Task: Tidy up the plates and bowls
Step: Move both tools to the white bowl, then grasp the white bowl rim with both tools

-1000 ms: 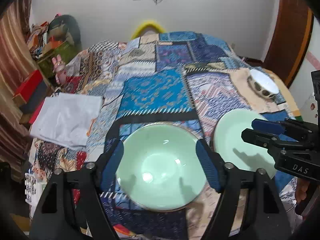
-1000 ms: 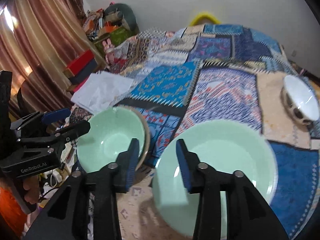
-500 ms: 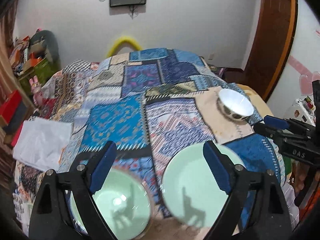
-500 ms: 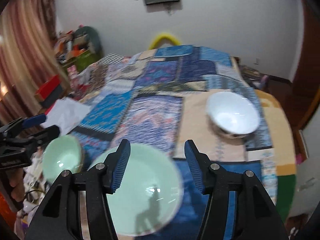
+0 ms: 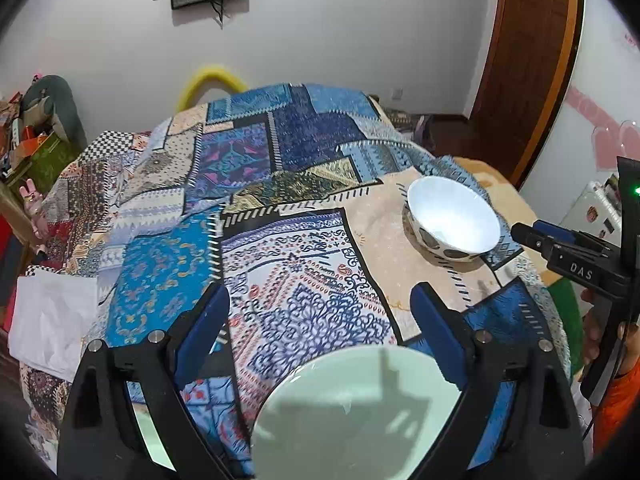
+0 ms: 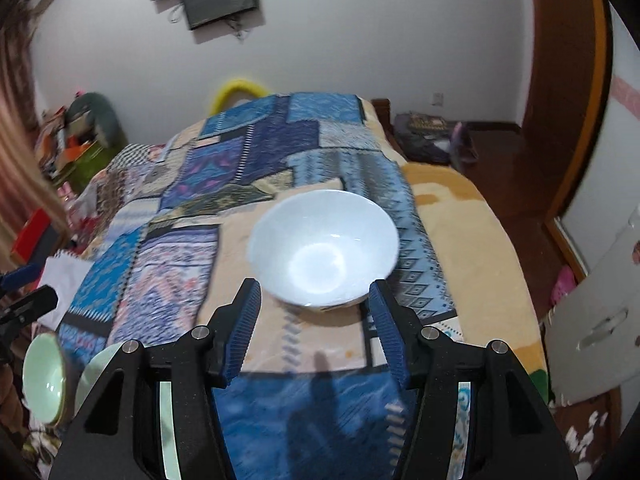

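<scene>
So we've got our left gripper (image 5: 320, 316) with its fingers spread and still opening, nothing between them, hanging over the green plate (image 5: 352, 412) on the patchwork bed (image 5: 280, 280). Our right gripper (image 6: 316, 320) has its fingers apart, empty, right in front of the white bowl (image 6: 324, 248). A green bowl (image 6: 42, 376) sits far left.

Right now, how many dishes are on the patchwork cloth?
3: white bowl far right, green plate near the middle, green bowl at near left. None seems hidden.
</scene>
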`<state>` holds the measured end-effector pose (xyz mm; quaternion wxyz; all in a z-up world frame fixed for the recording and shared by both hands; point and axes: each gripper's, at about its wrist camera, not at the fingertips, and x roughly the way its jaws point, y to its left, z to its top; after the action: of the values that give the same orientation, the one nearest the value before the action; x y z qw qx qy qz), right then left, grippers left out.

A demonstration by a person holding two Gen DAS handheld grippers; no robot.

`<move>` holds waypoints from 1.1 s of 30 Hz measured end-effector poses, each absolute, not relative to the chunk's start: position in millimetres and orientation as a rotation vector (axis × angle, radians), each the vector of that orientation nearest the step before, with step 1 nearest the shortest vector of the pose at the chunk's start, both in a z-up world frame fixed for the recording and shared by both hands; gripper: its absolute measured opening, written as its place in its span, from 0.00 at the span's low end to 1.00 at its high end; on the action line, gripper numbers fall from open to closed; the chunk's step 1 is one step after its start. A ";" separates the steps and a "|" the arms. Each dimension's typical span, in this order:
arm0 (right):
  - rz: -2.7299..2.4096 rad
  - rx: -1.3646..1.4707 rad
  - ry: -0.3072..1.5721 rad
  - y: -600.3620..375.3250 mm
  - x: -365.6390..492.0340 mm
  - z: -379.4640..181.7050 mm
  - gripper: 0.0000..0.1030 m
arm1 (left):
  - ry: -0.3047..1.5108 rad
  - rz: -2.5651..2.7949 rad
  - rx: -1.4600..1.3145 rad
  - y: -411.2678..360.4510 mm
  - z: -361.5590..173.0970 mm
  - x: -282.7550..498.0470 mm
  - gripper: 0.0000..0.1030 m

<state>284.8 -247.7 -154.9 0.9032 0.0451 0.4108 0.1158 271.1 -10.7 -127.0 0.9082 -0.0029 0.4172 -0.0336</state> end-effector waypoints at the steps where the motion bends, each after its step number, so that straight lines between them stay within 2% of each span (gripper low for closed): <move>1: 0.230 0.104 0.862 -251.2 290.5 -159.7 0.51 | 0.868 -0.072 -0.005 -12.8 -130.2 276.2 0.90; 4: 0.213 0.144 0.900 -261.8 307.7 -174.7 0.50 | 0.891 -0.072 0.000 -18.3 -141.7 292.1 0.90; 8: 0.197 0.180 0.944 -269.1 327.3 -192.6 0.37 | 0.915 -0.081 0.000 -22.5 -154.4 305.9 0.90; 17: 0.198 0.211 0.997 -271.7 349.4 -216.8 0.20 | 0.947 -0.105 0.006 -28.4 -170.0 321.8 0.90; 31: 0.320 0.106 0.990 -253.4 321.9 -212.0 0.19 | 0.964 -0.138 -0.015 -53.7 -177.2 343.1 0.90; 33: 0.347 0.096 0.995 -249.7 315.4 -211.4 0.19 | 0.990 -0.140 -0.025 -56.7 -184.9 348.6 0.87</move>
<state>315.4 -249.7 -211.4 0.8632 0.0456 0.4748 0.1655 348.6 -56.7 -184.9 0.8775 -0.0119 0.4746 -0.0674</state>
